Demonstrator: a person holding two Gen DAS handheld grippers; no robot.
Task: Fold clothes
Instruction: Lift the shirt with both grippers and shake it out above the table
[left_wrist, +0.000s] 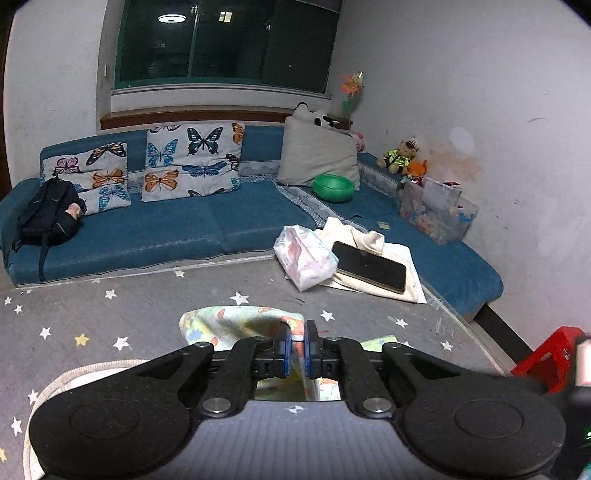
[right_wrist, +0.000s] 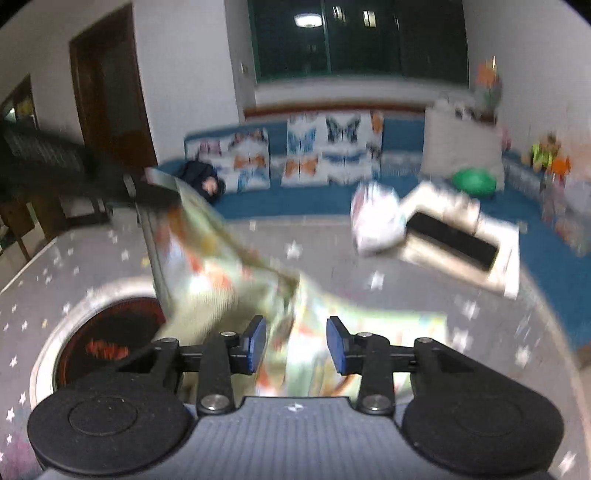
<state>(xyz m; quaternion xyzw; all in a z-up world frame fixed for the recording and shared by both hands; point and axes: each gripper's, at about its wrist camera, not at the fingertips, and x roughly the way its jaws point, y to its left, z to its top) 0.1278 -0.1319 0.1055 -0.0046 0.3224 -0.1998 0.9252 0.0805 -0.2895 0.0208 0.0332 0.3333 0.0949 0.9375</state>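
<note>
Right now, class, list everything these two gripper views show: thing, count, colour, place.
Printed garment: one, pale green and orange, lifted off the table.
Table: one, grey with stars.
Phone: one, black, on folded cream cloth.
Tissue pack: one, white-pink, beside the phone.
Sofa: one, blue.
Butterfly cushions: two, on the sofa.
Backpack: one, black, sofa's left end.
Left gripper: shut on the garment.
Right gripper: open, garment between its fingers.

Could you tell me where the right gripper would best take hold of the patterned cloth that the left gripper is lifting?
Probably the free edge of the patterned cloth hanging between its open pads. The left gripper already pinches one corner, so the right gripper could close on that edge from the near side, where the fabric hangs thin.
</note>
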